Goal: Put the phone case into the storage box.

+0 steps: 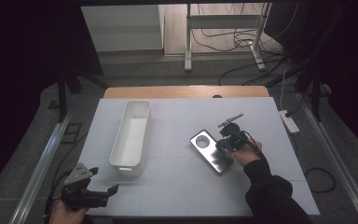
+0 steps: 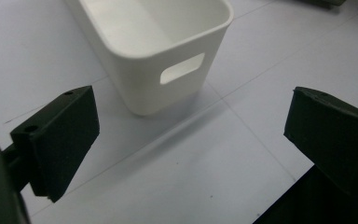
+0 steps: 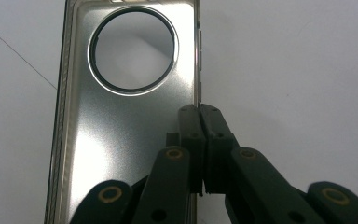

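A silvery phone case (image 1: 209, 151) with a round camera hole lies flat on the white mat, right of centre. In the right gripper view the phone case (image 3: 121, 135) runs up the left half, and my right gripper (image 3: 199, 112) has its black jaws pressed together over the case's right rim. From above, the right gripper (image 1: 224, 143) sits at the case's right edge, held by a hand in a dark sleeve. A long white bin (image 1: 133, 135) stands empty to the left. My left gripper (image 1: 105, 192) hovers open near the mat's front left corner, its jaws (image 2: 191, 140) wide apart and pointing at the bin's near end (image 2: 168, 79).
The white mat (image 1: 177, 191) covers a wooden table (image 1: 186, 91). A power strip (image 1: 289, 121) lies on the floor to the right. Metal rails run along both sides, and a desk frame with cables (image 1: 223, 42) stands beyond the table.
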### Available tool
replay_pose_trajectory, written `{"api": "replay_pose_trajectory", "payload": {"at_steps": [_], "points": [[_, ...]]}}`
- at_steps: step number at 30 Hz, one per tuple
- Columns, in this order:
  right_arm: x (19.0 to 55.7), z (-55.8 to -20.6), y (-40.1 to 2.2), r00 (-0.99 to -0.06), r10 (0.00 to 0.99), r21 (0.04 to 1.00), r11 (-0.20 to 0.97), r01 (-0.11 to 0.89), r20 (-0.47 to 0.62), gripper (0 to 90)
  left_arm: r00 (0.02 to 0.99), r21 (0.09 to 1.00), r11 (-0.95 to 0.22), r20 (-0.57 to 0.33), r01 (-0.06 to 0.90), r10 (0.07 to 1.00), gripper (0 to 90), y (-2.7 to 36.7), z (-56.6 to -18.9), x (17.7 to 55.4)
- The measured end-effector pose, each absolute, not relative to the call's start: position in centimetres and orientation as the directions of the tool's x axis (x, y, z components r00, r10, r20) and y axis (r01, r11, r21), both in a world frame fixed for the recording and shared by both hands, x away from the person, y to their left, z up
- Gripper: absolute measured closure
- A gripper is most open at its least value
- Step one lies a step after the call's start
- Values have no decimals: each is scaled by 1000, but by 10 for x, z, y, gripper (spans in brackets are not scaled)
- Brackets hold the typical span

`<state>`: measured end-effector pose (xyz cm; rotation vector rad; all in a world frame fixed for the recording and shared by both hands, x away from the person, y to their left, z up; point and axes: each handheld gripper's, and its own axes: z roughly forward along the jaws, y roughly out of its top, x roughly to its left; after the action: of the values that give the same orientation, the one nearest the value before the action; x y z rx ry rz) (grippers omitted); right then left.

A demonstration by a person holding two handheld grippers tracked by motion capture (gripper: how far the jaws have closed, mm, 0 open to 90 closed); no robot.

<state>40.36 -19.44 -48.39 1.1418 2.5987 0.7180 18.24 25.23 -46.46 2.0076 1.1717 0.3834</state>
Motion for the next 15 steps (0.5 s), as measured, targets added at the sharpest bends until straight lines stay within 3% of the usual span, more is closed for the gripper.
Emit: {"api": "replay_pose_trajectory", "payload": {"at_steps": [15], "points": [[398,-467,-198,-670,742,589,539,603,7,889,592,776,-277,-149,567,792,28,230,-448,204]]}}
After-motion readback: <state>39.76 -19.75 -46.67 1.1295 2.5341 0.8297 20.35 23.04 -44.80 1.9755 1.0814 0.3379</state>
